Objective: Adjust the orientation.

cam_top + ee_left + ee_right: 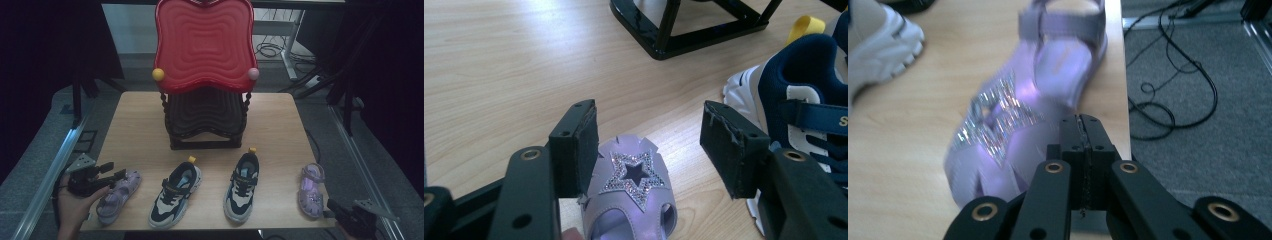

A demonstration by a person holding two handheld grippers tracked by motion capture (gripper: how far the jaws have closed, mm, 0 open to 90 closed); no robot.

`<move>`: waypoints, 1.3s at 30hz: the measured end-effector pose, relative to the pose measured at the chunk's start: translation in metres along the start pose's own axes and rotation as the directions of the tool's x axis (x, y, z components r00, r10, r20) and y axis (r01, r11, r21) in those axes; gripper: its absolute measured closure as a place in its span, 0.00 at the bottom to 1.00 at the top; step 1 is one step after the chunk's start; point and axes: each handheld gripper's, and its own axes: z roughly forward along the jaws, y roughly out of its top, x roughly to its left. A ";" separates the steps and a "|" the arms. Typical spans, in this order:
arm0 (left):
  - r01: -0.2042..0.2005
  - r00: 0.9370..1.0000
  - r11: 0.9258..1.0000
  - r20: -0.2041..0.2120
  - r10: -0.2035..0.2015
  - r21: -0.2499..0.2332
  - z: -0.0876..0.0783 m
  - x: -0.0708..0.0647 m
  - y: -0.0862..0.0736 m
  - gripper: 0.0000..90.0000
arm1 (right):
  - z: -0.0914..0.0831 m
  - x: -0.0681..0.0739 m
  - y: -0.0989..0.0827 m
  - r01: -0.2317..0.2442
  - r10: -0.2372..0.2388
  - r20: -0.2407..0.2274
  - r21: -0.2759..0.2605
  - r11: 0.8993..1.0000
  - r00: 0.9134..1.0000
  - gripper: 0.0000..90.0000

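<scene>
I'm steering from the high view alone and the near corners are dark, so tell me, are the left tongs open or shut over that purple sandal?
Observer: Open. In the left gripper view the left tongs stand wide above the toe of the left purple sandal, pads not pressing it.
Operator: Any mark on that toe?
Observer: A glittery star cut-out.
Operator: And the right tongs?
Observer: The right tongs are shut, with nothing between them, at the table edge beside the right purple sandal.

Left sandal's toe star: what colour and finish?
Silver rhinestone star on the lilac sandal; clearest in the left gripper view.
</scene>
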 end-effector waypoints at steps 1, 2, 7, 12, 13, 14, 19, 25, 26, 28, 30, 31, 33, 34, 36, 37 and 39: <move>0.001 1.000 1.000 -0.001 -0.001 0.003 0.001 0.000 0.000 0.45 | 0.001 -0.001 -0.004 -0.004 0.004 0.002 0.011 1.000 1.000 1.00; 0.001 1.000 1.000 -0.001 -0.001 0.005 0.001 0.000 0.000 0.45 | 0.002 -0.001 -0.004 0.001 -0.001 0.004 0.013 1.000 1.000 1.00; -0.003 1.000 1.000 0.002 0.003 0.013 0.003 -0.002 -0.001 0.45 | 0.005 0.003 -0.003 0.018 -0.018 -0.006 0.020 1.000 1.000 1.00; 0.002 1.000 1.000 -0.004 -0.002 0.012 0.002 0.000 -0.001 0.45 | 0.011 0.008 -0.002 0.033 -0.033 -0.003 0.033 0.999 0.999 1.00; 0.003 1.000 1.000 -0.004 -0.003 0.012 0.002 0.000 -0.001 0.45 | 0.011 0.010 -0.001 0.041 -0.041 0.002 0.032 0.999 0.999 1.00; 0.005 1.000 1.000 -0.006 -0.005 0.012 0.002 0.001 -0.002 0.45 | 0.011 0.010 -0.001 0.041 -0.041 0.002 0.032 0.999 0.999 1.00; 0.007 1.000 1.000 -0.007 -0.007 0.009 0.001 0.001 -0.002 0.45 | 0.012 0.011 -0.001 0.046 -0.046 0.008 0.036 0.998 0.999 1.00; 0.005 1.000 1.000 -0.005 -0.005 0.020 0.003 0.001 -0.002 0.45 | 0.011 0.014 0.000 0.051 -0.051 0.007 0.038 0.998 0.999 1.00; 0.005 1.000 1.000 -0.005 -0.004 0.021 0.003 0.001 -0.002 0.45 | 0.011 0.014 0.000 0.051 -0.051 0.007 0.038 0.998 0.999 1.00; 0.006 1.000 1.000 -0.006 -0.005 0.022 0.003 0.001 -0.003 0.45 | 0.011 0.015 0.000 0.050 -0.051 0.010 0.037 0.998 0.999 1.00; 0.007 1.000 1.000 -0.007 -0.006 0.022 0.003 0.001 -0.003 0.45 | 0.011 0.015 0.000 0.050 -0.051 0.008 0.038 0.998 0.999 1.00; 0.007 1.000 1.000 -0.007 -0.007 0.022 0.003 0.002 -0.003 0.45 | 0.011 0.016 0.001 0.052 -0.052 0.007 0.040 0.998 0.999 1.00; 0.008 1.000 1.000 -0.007 -0.008 0.022 0.003 0.002 -0.003 0.45 | 0.011 0.017 0.001 0.054 -0.055 0.006 0.042 0.998 0.998 1.00; 0.008 1.000 1.000 -0.007 -0.008 0.022 0.003 0.002 -0.003 0.45 | 0.011 0.017 0.001 0.056 -0.056 0.007 0.041 0.998 0.998 1.00; 0.009 1.000 1.000 -0.008 -0.009 0.024 0.003 0.003 -0.003 0.45 | 0.012 0.019 0.001 0.064 -0.065 0.003 0.042 0.997 0.998 1.00; 0.009 1.000 1.000 -0.008 -0.009 0.024 0.003 0.003 -0.004 0.45 | 0.012 0.019 0.001 0.064 -0.065 0.003 0.042 0.997 0.998 1.00; 0.009 1.000 1.000 -0.007 -0.009 0.023 0.002 0.003 -0.003 0.45 | 0.012 0.020 0.001 0.065 -0.065 -0.005 0.043 0.997 0.998 1.00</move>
